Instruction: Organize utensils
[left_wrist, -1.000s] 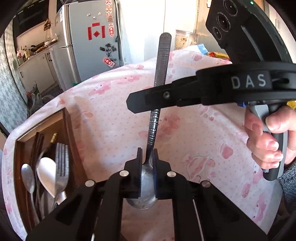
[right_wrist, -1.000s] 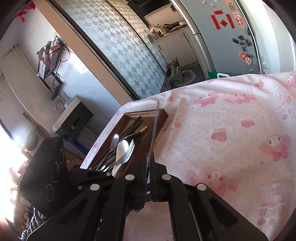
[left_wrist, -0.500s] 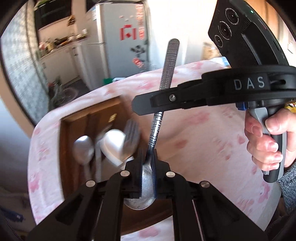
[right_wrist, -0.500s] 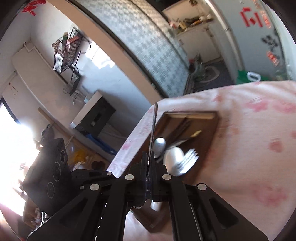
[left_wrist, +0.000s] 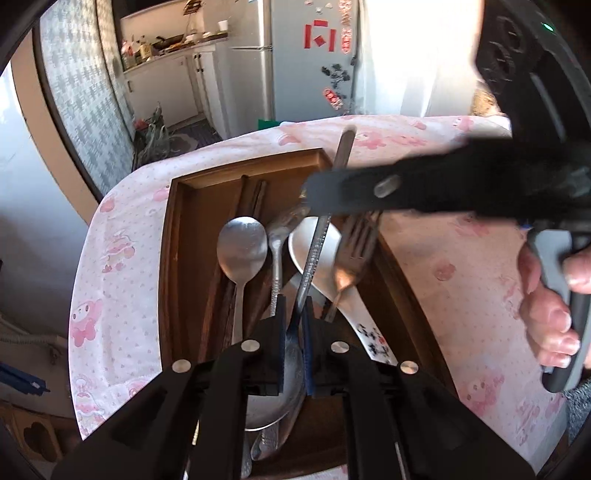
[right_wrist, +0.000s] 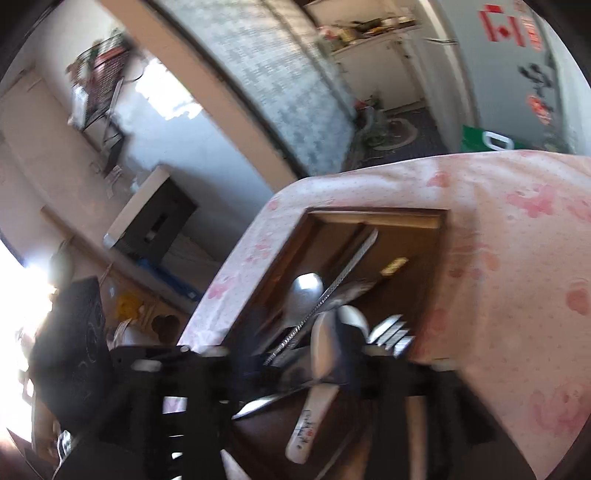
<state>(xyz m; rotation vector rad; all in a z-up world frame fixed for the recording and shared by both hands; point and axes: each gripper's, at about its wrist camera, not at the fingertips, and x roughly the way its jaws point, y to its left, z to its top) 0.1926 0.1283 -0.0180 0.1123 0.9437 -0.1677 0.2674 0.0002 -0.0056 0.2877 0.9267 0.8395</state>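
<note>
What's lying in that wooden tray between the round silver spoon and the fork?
In the left wrist view, a small teaspoon and a white ceramic spoon lie between the round spoon and fork.

Right tool (right_wrist: 295, 365) motion-blurred, grip unclear

Bright daylight, window glare, motion blur

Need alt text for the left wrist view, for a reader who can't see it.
The left gripper is shut on a metal spoon above a wooden tray of spoons and forks on a pink tablecloth. The right gripper crosses the spoon's handle, blurred.
</note>
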